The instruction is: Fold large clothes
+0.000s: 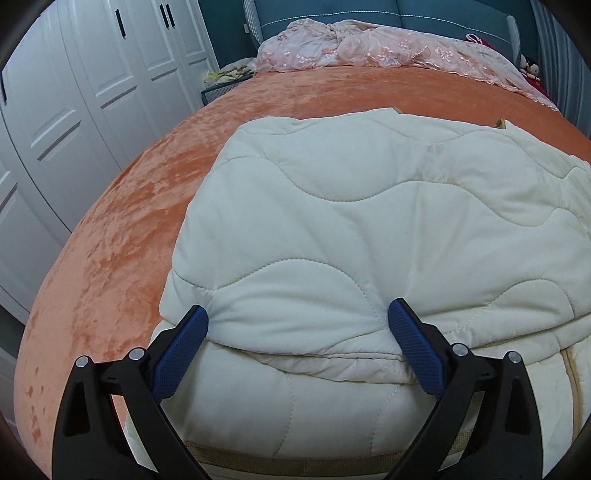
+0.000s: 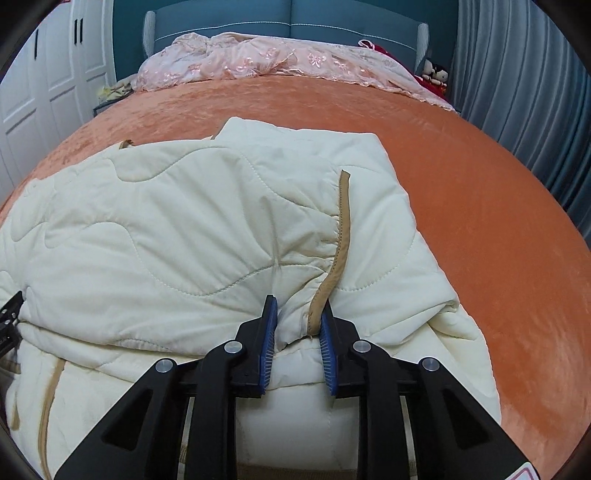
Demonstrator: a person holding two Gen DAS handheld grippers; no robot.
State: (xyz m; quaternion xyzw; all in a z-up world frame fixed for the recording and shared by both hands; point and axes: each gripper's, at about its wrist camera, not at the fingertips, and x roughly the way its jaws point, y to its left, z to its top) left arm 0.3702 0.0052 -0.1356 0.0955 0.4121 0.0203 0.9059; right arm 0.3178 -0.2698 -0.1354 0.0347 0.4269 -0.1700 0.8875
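Cream quilted coat, part-folded, on the orange bed.

The bed (image 2: 480,184) carries the quilted coat (image 2: 166,221) near its foot, well apart from the pink lace cover (image 2: 295,59) by the headboard; the coat's top layer lies doubled over, probably to flatten the fold. The left gripper (image 1: 297,325) stands wide, fingers (image 1: 413,347) touching the folded edge either side. The right gripper (image 2: 297,317) is narrow, pinching a bunch of coat with its tan trim (image 2: 343,229).

Cream quilted garment (image 2: 177,229) with wavy stitching and tan trim (image 2: 341,236), orange velvety bedspread (image 1: 122,221), pink floral lace cover (image 2: 280,61), teal headboard (image 2: 295,14), white wardrobe doors (image 1: 74,92), grey-blue curtain (image 2: 517,92), blue ribbed pads (image 1: 184,350) on black gripper arms
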